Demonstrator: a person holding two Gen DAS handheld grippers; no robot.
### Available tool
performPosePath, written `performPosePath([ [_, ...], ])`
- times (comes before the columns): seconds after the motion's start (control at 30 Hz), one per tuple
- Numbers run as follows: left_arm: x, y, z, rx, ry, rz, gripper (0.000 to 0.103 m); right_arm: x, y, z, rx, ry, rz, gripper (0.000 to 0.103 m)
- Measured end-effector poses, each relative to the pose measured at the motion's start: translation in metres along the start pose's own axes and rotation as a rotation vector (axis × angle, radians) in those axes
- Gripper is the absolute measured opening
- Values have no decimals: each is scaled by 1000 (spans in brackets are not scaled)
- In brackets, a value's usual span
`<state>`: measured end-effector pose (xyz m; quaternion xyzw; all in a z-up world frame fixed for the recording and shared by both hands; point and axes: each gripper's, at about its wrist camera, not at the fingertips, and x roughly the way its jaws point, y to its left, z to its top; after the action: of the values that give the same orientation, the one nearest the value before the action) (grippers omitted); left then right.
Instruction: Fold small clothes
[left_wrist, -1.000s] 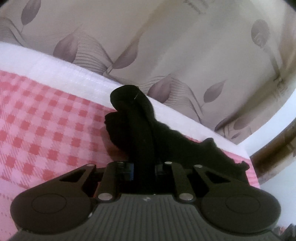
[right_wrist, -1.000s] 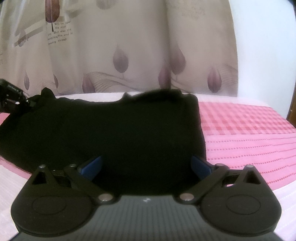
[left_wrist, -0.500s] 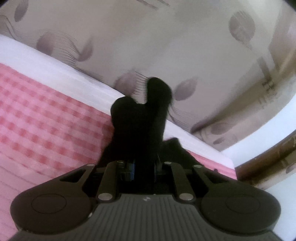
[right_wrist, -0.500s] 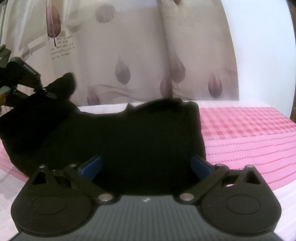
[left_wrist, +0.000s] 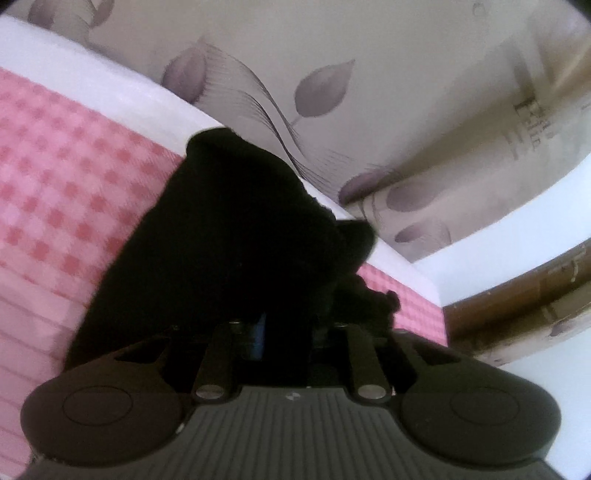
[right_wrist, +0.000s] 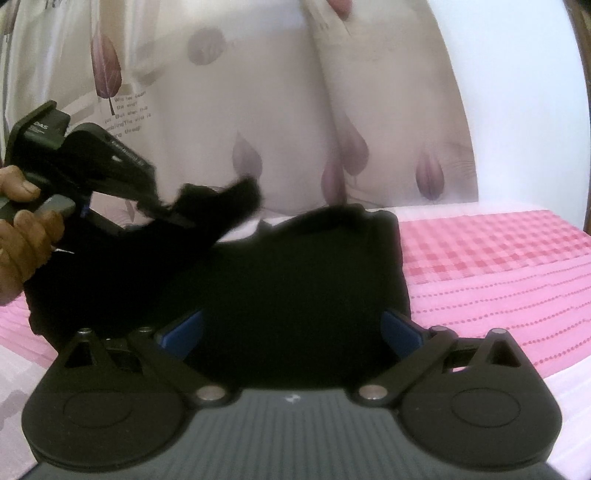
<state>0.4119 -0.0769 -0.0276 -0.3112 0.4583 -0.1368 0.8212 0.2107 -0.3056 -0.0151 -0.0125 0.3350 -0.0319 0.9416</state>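
Fold under way, not finished. One side of small black soft-knit garment (right_wrist: 280, 280) lifted off pink-and-white checked bedspread (right_wrist: 498, 258) and carried over the flat body; rest of the garment flat on the bed, centre of the right wrist view. Raised flap not yet laid down, edges not yet matched. Judged: first fold about half made; laying, smoothing and any further folds left.

Left gripper (right_wrist: 173, 218), upper left of the right wrist view, held in a person's hand (right_wrist: 22, 225). Jaws opening at this moment, black cloth between them; a tuft of fabric sticking out past the tips toward frame centre. In the left wrist view, cloth (left_wrist: 240, 240) bunched thick in front of the jaws, filling the middle of the frame, hiding the pads; contact with the cloth likely but loosening, cannot be confirmed.

Right gripper (right_wrist: 291, 328), bottom centre of its own view: blue-padded fingers (right_wrist: 184, 328) spread wide, either side of the near hem, pinching nothing; whether the tips touch the cloth cannot be told.

Look of the garment: uniformly black, matte, no print or seam legible. Right edge straight and tidy against the checks; far edge wavy with a small notch, perhaps a neckline. Left part rumpled, rising in a slack ridge toward the left gripper. Type of garment not determinable.

Beige leaf-patterned curtain (right_wrist: 332, 129) behind the bed, upper frame.
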Motion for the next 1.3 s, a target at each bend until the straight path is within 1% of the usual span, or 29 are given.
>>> performPosePath([
  [0.03, 1, 0, 0, -2, 6, -11, 32, 0, 0, 0, 2, 0, 1, 103],
  [0.07, 2, -1, 1, 3, 12, -26, 36, -1, 0, 0, 3, -1, 2, 103],
  [0.1, 1, -1, 2, 3, 20, -50, 44, 0, -1, 0, 4, -1, 3, 103],
  [0.13, 1, -1, 2, -16, 36, -97, 47, 0, 0, 0, 6, -2, 3, 103],
  [0.2, -2, -1, 1, -63, 76, -211, 62, -1, -1, 0, 10, -1, 6, 103],
  [0.23, -6, -2, 0, -74, 80, -257, 67, -1, -1, 0, 12, -1, 7, 103],
  [0.27, -13, -2, 0, -72, 68, -288, 77, -2, -1, 0, 14, -3, 9, 103],
  [0.3, -22, -2, -1, -57, 36, -325, 82, -2, -2, 0, 16, -8, 10, 103],
  [0.33, -32, 0, -2, -38, -1, -361, 84, -4, -2, -1, 19, -13, 16, 103],
  [0.4, -52, 8, -6, -12, -65, -395, 95, -8, -4, -1, 34, -31, 40, 103],
  [0.43, -62, 18, -9, -3, -108, -394, 97, -10, -7, -1, 51, -38, 66, 103],
  [0.5, -79, 37, -18, 41, -182, -361, 98, -12, -15, 6, 129, -29, 169, 103],
  [0.6, -94, 64, -44, 199, -287, -217, 98, -6, -21, 24, 262, -18, 272, 103],
  [0.63, -95, 72, -54, 249, -321, -176, 98, 1, -21, 31, 284, -4, 292, 103],
  [0.67, -94, 80, -61, 273, -343, -158, 98, 11, -19, 38, 300, 13, 298, 103],
  [0.7, -94, 88, -68, 280, -358, -156, 98, 20, -18, 44, 312, 28, 296, 103],
  [0.77, -89, 102, -80, 258, -380, -193, 98, 44, -16, 54, 349, 73, 311, 103],
  [0.83, -85, 115, -91, 231, -400, -217, 98, 68, -13, 61, 384, 100, 301, 103],
  [0.87, -83, 120, -93, 214, -397, -223, 98, 79, -12, 63, 388, 113, 297, 103],
  [0.9, -78, 121, -92, 188, -368, -221, 97, 91, -10, 65, 387, 131, 285, 103],
  [0.93, -77, 118, -87, 192, -357, -238, 97, 103, -7, 66, 386, 151, 265, 103],
  [0.97, -79, 118, -88, 209, -377, -249, 99, 111, -5, 66, 388, 167, 249, 103],
  [1.0, -80, 116, -89, 225, -391, -239, 100, 119, -3, 65, 391, 180, 241, 103],
  [1.07, -79, 114, -91, 249, -380, -246, 100, 127, 3, 64, 387, 192, 226, 103],
  [1.17, -76, 108, -93, 280, -376, -243, 102, 129, 16, 62, 361, 184, 271, 103],
  [1.2, -76, 107, -93, 285, -377, -244, 102, 128, 22, 61, 335, 176, 270, 94],
  [1.23, -75, 107, -95, 288, -378, -245, 102, 128, 26, 61, 319, 175, 282, 82],
  [1.27, -74, 107, -95, 288, -378, -244, 102, 129, 32, 60, 307, 188, 287, 55],
  [1.3, -73, 106, -94, 285, -376, -243, 102, 130, 37, 59, 295, 204, 273, 42],
])
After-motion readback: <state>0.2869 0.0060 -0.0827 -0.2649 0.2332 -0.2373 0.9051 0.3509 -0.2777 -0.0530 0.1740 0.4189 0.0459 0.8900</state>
